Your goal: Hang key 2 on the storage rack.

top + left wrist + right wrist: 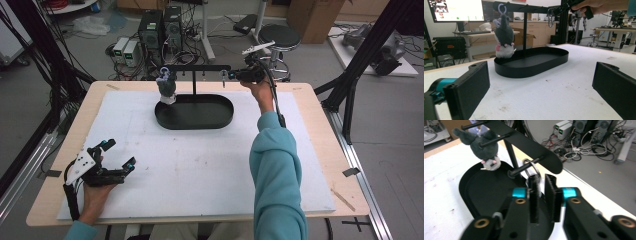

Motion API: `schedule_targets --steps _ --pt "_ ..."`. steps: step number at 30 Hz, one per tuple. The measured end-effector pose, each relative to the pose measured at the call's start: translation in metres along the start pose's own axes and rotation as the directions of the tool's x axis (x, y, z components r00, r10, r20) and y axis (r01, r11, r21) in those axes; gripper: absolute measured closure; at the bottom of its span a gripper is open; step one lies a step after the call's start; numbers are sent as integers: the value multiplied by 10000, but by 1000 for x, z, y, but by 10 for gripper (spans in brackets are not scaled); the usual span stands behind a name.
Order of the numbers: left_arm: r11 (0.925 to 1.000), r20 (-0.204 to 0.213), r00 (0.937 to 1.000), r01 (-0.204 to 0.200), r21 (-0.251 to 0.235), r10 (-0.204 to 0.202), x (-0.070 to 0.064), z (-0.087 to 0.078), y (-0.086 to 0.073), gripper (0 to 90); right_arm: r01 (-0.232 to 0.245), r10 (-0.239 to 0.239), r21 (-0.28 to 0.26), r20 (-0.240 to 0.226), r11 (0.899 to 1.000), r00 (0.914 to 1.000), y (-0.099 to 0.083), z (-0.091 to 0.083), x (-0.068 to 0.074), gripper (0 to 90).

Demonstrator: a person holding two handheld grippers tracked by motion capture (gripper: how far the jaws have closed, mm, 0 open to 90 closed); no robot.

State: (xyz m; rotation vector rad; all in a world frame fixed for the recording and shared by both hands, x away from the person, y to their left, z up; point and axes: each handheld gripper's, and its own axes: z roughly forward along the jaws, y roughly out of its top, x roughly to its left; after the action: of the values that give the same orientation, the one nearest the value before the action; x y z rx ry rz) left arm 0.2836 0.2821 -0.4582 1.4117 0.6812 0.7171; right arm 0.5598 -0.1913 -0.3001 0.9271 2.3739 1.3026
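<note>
The plush [167,88] already hangs at the rack's [194,68] left end. My right tool [231,75] pinches a carabiner [533,173] at its right peg; releasing remains. My left tool [120,154] rests spread, well nearer me.

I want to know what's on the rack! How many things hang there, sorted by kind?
Plush toys: 1, a grey plush toy hanging on a peg at one end of the rack.
Metal rings: 1, a metal ring on a peg at the other end, by the right claw.
Total: 2 things hanging.
</note>
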Motion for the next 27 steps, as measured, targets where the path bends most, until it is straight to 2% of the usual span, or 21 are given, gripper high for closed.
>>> schedule_targets --steps 5,8,9,11,12,13,14,17,19,20,22,23,24,25,27 --pt "10000 -18 10000 20 -14 -20 0 0 0 17 -101 100 295 13 9995 9999 -2 -1 0 661" --pt "10000 -13 10000 23 -19 -23 0 0 0 17 -67 49 356 495 9993 9988 -3 -1 0 438" --pt "10000 -14 10000 38 -35 -38 0 0 0 17 -79 54 478 529 9988 9986 -3 -1 1 362" --pt "10000 -16 10000 35 -31 -35 0 0 0 17 9 -48 531 728 9986 9973 -4 1 3 144" --pt "10000 -16 10000 35 -34 -35 0 0 0 17 17 -67 568 874 9984 9961 -5 1 5 81" --pt "10000 -17 10000 34 -30 -35 0 0 0 17 113 -167 652 823 9978 9965 -5 1 6 77" --pt "10000 -20 10000 37 -37 -37 0 0 0 17 186 -239 626 849 9979 9961 -6 1 7 23" --pt "10000 -15 10000 -2 -20 2 0 0 0 17 103 -128 434 576 9990 9983 -6 -3 9 6" --pt "10000 -8 10000 5 -45 -5 0 0 0 17 207 -204 -54 577 9998 9981 -10 -10 13 6" --pt "10000 -10 10000 8 -37 -8 0 0 0 17 66 -53 -268 462 9996 9989 -13 -13 14 6" --pt "10000 -9 10000 -2 -37 2 0 0 0 17 -97 103 -131 421 9999 9991 -18 -20 14 6" --pt "10000 -10 10000 2 -32 -2 0 0 0 17 100 -87 -211 571 9997 9983 -21 -24 16 6" --pt "10000 -15 10000 0 -21 0 0 0 0 17 106 -82 -459 514 9989 9986 -26 -30 19 6" --pt "10000 -5 10000 -1 -21 1 0 0 0 17 -112 134 -564 376 9983 9992 -29 -35 20 6" --pt "10000 -3 10000 -40 -4 40 0 0 0 17 -133 161 -886 305 9960 9994 -39 -46 25 6"
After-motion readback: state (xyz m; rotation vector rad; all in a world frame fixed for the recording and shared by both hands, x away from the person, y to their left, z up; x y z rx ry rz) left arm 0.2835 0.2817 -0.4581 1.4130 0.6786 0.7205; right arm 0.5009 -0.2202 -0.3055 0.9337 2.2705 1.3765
